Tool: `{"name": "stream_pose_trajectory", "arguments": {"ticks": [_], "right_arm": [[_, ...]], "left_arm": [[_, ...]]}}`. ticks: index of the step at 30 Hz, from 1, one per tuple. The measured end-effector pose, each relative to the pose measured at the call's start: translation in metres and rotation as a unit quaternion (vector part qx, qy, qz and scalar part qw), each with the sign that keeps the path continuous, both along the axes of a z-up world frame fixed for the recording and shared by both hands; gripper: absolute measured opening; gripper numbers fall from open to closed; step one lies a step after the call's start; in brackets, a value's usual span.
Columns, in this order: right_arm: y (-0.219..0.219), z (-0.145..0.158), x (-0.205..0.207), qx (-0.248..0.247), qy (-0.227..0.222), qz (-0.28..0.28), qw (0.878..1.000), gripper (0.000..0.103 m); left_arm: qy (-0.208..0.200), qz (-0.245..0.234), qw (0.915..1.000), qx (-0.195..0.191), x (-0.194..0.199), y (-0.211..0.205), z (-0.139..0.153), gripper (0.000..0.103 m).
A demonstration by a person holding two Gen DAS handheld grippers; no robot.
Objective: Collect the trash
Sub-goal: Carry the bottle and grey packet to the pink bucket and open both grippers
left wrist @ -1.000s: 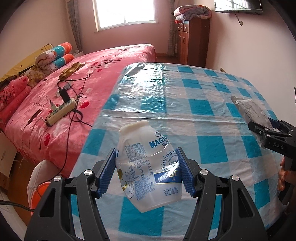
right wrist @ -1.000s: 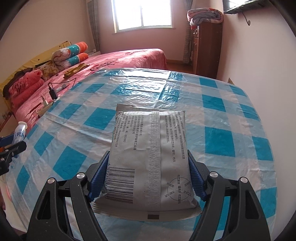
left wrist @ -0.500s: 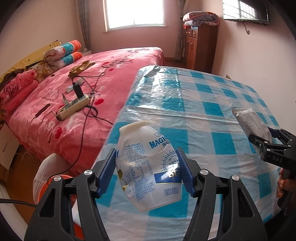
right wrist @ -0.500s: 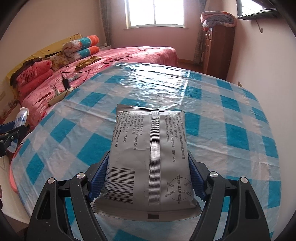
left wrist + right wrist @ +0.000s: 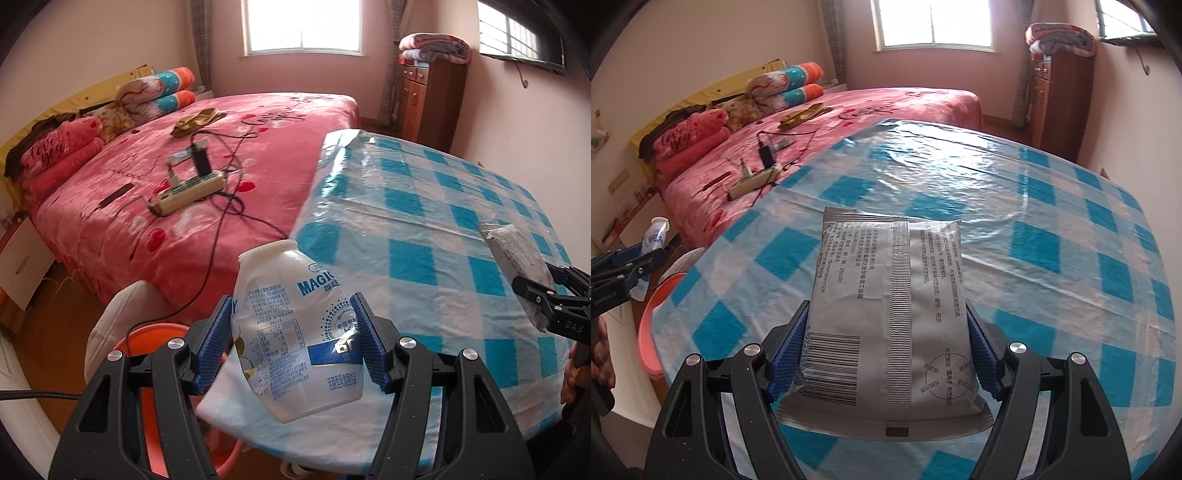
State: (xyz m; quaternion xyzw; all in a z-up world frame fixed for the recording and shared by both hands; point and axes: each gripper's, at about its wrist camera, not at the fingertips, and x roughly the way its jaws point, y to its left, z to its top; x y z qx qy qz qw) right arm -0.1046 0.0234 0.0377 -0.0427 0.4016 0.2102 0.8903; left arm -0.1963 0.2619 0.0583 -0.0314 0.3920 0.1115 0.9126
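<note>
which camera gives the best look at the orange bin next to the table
The left wrist view. There the orange bin sits below the table edge with its rim and inside showing behind the left gripper and its bottle. The right wrist view catches only a pale sliver of rim at the left.

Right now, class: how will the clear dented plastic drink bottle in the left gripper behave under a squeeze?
The clear dented plastic drink bottle looks empty, so probably light. Its creased wall suggests it crumples easily. The glossy label may slip between the left gripper pads.

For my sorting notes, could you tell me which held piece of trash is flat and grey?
The grey pouch in the right gripper; the left gripper holds a bulging bottle.
</note>
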Motion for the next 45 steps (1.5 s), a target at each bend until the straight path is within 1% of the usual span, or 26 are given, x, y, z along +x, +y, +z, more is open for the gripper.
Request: {"name": "stream_pose_trajectory", "arguments": {"ticks": [5, 10, 20, 30, 35, 41, 44, 45], "right_arm": [[0.025, 0.003, -0.006, 0.003, 0.006, 0.028, 1.0, 0.077], [0.06, 0.008, -0.013, 0.001, 0.005, 0.068, 0.998, 0.077], [0.139, 0.014, -0.03, 0.001, 0.01, 0.159, 0.987, 0.077], [0.223, 0.013, -0.059, -0.02, 0.002, 0.265, 0.964, 0.077], [0.255, 0.011, -0.072, -0.029, -0.008, 0.303, 0.952, 0.077], [0.294, -0.001, -0.085, -0.052, -0.021, 0.348, 0.936, 0.077], [0.308, -0.009, -0.09, -0.055, -0.02, 0.372, 0.926, 0.08], [0.313, -0.012, -0.092, -0.057, -0.025, 0.38, 0.923, 0.085]], "left_arm": [[0.005, 0.023, 0.9997, -0.005, -0.013, 0.024, -0.006, 0.065], [0.012, 0.05, 0.9986, -0.011, -0.028, 0.051, -0.013, 0.065], [0.031, 0.119, 0.9922, -0.022, -0.06, 0.111, -0.031, 0.065], [0.047, 0.163, 0.985, -0.033, -0.077, 0.15, -0.047, 0.065], [0.053, 0.178, 0.9816, -0.043, -0.084, 0.162, -0.056, 0.065], [0.062, 0.191, 0.9782, -0.053, -0.092, 0.173, -0.066, 0.065], [0.067, 0.197, 0.9766, -0.055, -0.094, 0.179, -0.073, 0.065], [0.068, 0.199, 0.976, -0.055, -0.095, 0.18, -0.075, 0.065]]}}
